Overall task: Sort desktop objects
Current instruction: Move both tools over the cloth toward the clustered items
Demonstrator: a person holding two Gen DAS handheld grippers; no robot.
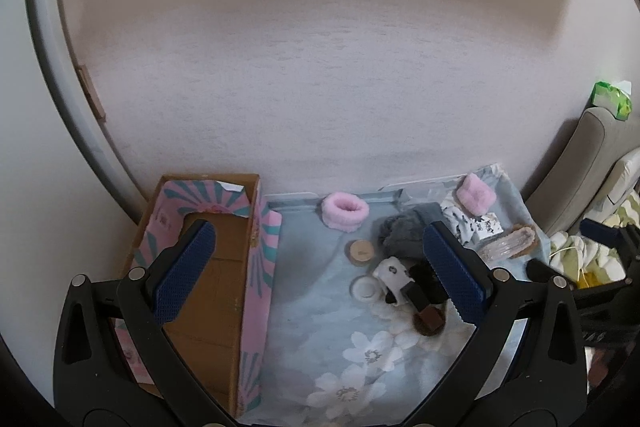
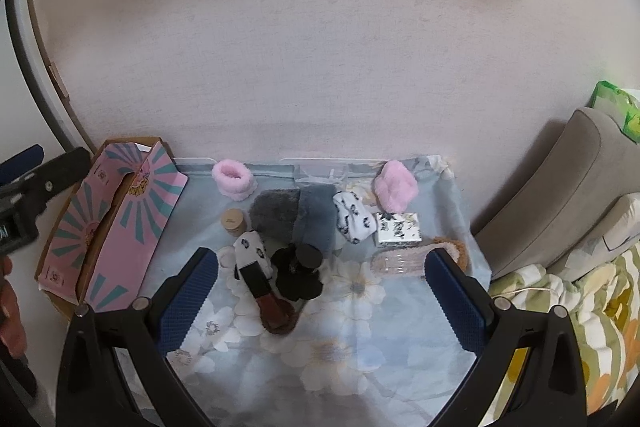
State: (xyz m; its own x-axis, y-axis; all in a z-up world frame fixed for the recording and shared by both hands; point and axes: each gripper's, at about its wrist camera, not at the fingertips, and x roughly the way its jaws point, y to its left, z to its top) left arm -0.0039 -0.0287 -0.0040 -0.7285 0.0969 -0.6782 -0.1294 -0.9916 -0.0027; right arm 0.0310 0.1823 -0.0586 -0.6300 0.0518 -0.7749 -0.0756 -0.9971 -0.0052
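Desktop objects are bunched up in the middle of the floral cloth [image 2: 352,359], and nothing looks to be sorted yet, going by the empty cardboard box [image 1: 224,291] at the left edge.

Nearest the right gripper [image 2: 322,303], whose jaws are spread wide with nothing between them, a brown-and-black brush-like block [image 2: 266,295] is found, its long axis running roughly away from the camera and tilted a bit left. It sits just ahead and slightly left of centre, so that gripper is judged the better placed for it. The left gripper [image 1: 318,269] is also held wide apart and empty, hovering half over the box, with the pile off to its right.

Touching the block, a black flower-shaped thing [image 2: 298,273] and a spotted white sock [image 2: 250,247] are seen; soft, floppy stuff. A second spotted sock [image 2: 354,221] lies further right. Behind them a fuzzy grey slipper [image 2: 294,217] is parked, with a small wooden jar [image 2: 233,221] beside it. To the right, a clear ribbed hair clip [image 2: 400,261] and a patterned little box [image 2: 399,229] are laid out. Farthest back, by the wall, two fluffy pink wristbands [image 2: 233,179] [image 2: 396,185] are sitting well apart.
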